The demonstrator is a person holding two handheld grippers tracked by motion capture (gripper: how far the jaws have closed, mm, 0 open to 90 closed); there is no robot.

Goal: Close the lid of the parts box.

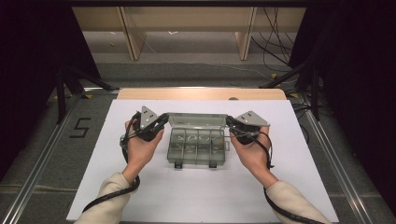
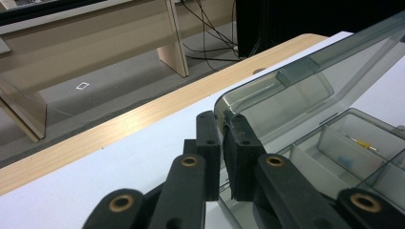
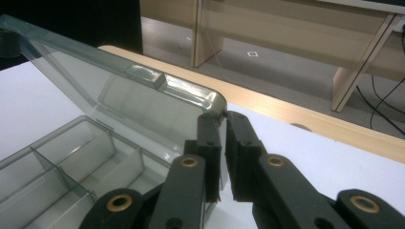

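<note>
While judged from how the lid (image 1: 194, 120) stands, raised well off the tray and leaning back toward the far edge of the table (image 1: 201, 94), work assessed as mid-stage: either opening nearly complete or closing not yet begun; cannot tell which. Clear plastic box (image 1: 198, 145) found near the middle of the white sheet (image 1: 196, 196), catches (image 1: 178, 164) facing the person, compartments exposed. Left gripper (image 1: 161, 122) noted at the lid's left corner, jaws nearly closed and pinching the lid's rim between the pads, as confirmed in the left gripper view (image 2: 222, 143). Right gripper (image 1: 231, 123) noted at the lid's right corner, jaws likewise nearly closed on the rim, confirmed in the right gripper view (image 3: 222, 143). Both holds appear thin, on the edge only; slip possible if the lid is swung fast. Small parts (image 2: 361, 141) observed in one compartment of the tray, including a yellow-tipped item; remaining compartments seemingly bare, though reflections hinder a firm reading. Outstanding, by judgement: carrying the lid to its end position, then releasing both corners. Catches not engaged at present.
</note>
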